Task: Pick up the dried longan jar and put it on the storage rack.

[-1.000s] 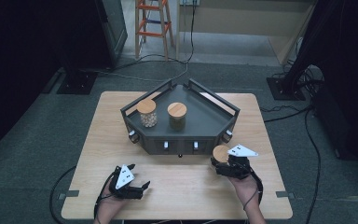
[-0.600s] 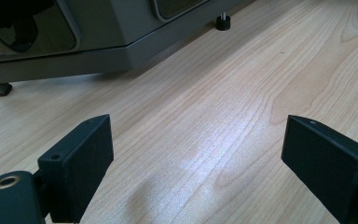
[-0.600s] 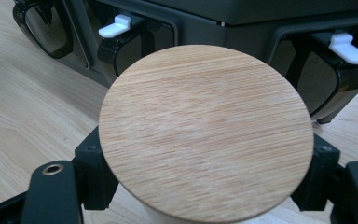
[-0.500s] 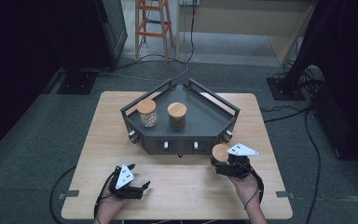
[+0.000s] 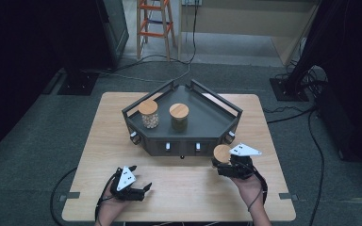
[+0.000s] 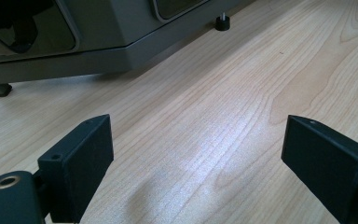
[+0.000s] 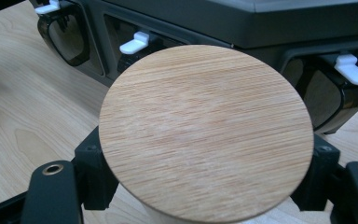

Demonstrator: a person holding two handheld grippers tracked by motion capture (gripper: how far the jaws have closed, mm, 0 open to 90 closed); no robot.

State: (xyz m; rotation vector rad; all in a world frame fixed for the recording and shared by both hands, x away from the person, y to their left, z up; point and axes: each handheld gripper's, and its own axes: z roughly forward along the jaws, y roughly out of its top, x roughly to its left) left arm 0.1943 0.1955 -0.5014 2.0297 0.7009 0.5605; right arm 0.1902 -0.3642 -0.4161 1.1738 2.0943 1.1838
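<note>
1. My right tongs (image 5: 227,165) clamp the wood-lidded jar (image 7: 205,140), just before the grey rack (image 5: 207,123).
2. Left tongs (image 5: 143,189) spread, idle on the table (image 5: 99,141).
3. Risk: a low grip may tip the jar against the rack's front when lifting.

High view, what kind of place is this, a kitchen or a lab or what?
Probably a lab or studio set up for recording. A lone wooden table stands on grey carpet, cables trail across the floor, dark curtains hang at both sides, and an orange stepladder stands behind.
</note>
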